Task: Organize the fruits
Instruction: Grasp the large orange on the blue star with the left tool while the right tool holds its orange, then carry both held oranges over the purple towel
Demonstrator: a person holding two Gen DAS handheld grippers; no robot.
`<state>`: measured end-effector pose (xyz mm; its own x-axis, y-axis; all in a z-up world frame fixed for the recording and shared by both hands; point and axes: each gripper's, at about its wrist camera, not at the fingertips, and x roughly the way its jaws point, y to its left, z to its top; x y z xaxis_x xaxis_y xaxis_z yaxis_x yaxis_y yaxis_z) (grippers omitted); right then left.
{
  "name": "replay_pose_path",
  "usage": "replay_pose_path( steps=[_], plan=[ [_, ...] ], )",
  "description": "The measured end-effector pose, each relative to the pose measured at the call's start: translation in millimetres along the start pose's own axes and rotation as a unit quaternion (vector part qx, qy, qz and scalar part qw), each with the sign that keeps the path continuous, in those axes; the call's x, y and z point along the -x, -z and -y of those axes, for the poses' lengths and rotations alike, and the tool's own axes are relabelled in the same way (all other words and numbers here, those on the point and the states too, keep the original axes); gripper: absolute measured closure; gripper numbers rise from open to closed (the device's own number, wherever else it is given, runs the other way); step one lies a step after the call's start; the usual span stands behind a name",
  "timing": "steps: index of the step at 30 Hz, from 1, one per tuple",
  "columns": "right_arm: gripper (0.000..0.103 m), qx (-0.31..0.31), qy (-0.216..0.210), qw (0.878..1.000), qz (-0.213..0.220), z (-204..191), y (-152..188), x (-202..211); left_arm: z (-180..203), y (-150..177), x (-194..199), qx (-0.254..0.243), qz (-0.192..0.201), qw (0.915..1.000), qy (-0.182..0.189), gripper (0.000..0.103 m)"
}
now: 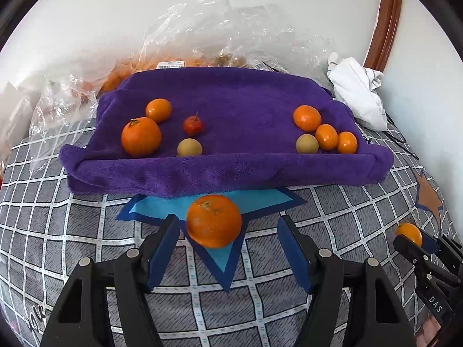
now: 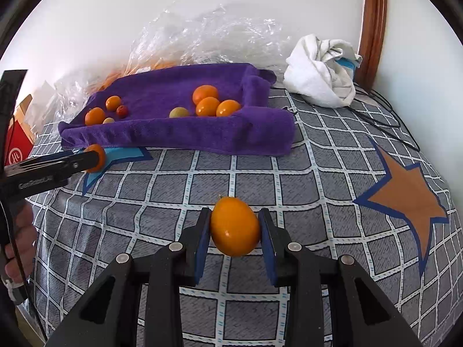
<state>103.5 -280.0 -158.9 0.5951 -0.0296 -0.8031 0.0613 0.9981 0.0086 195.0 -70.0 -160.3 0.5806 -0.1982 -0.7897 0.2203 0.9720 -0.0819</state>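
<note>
My left gripper point(image 1: 228, 231) is open. A mandarin point(image 1: 213, 220) lies between its fingers on the blue star patch point(image 1: 162, 206), touching neither pad clearly. My right gripper point(image 2: 235, 231) is shut on an oval orange fruit point(image 2: 235, 226) and holds it above the checked cloth. The purple towel point(image 1: 231, 170) carries two groups of fruit: a left group with a large mandarin point(image 1: 141, 136), a small red fruit point(image 1: 193, 125) and a yellow fruit point(image 1: 189, 147), and a right group of orange fruits point(image 1: 326, 136). The towel also shows in the right wrist view point(image 2: 179, 136).
The grey checked cloth point(image 2: 260, 179) covers the surface. An orange star patch point(image 2: 411, 190) lies at the right. A crumpled white cloth point(image 2: 321, 81) and black cables sit at the back right. Clear plastic bags point(image 1: 208, 34) lie behind the towel. A red box point(image 2: 17, 144) stands at the left.
</note>
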Motion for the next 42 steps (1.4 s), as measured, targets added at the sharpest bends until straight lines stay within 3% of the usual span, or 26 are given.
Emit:
replay_pose_path(
  steps=[3, 8, 16, 23, 26, 31, 38, 42],
  plan=[
    [0.07, -0.004, -0.002, 1.0, -0.004, 4, 0, -2, 3, -2, -7, 0.004, -0.002, 0.9999, -0.014, 0.04],
    [0.07, -0.009, -0.008, 1.0, -0.006, 4, -4, -5, -1, -6, -24, 0.012, -0.035, 0.9988, -0.033, 0.063],
    [0.07, -0.008, -0.032, 0.999, 0.01, -2, -33, -10, -17, -18, -2, 0.033, -0.034, 0.9987, 0.018, 0.064],
    [0.07, 0.011, -0.031, 0.999, 0.04, -2, -101, -27, -32, -70, 28, 0.027, 0.022, 0.9994, 0.002, 0.064],
    [0.07, 0.014, -0.03, 0.999, 0.035, 1, -132, -54, -35, -97, 17, 0.018, 0.036, 0.9988, -0.03, 0.064],
    [0.07, 0.008, -0.029, 0.999, 0.011, 0, -155, -98, -42, -128, -23, 0.01, 0.03, 0.9984, -0.047, 0.064],
    [0.07, 0.033, -0.018, 0.999, 0.0, -11, -155, -117, -42, -129, -68, 0.014, -0.007, 0.9985, -0.053, 0.064],
    [0.07, 0.024, -0.029, 0.999, -0.005, -6, -154, -117, -34, -125, -70, -0.009, 0.0, 0.9976, -0.068, 0.063]
  ],
)
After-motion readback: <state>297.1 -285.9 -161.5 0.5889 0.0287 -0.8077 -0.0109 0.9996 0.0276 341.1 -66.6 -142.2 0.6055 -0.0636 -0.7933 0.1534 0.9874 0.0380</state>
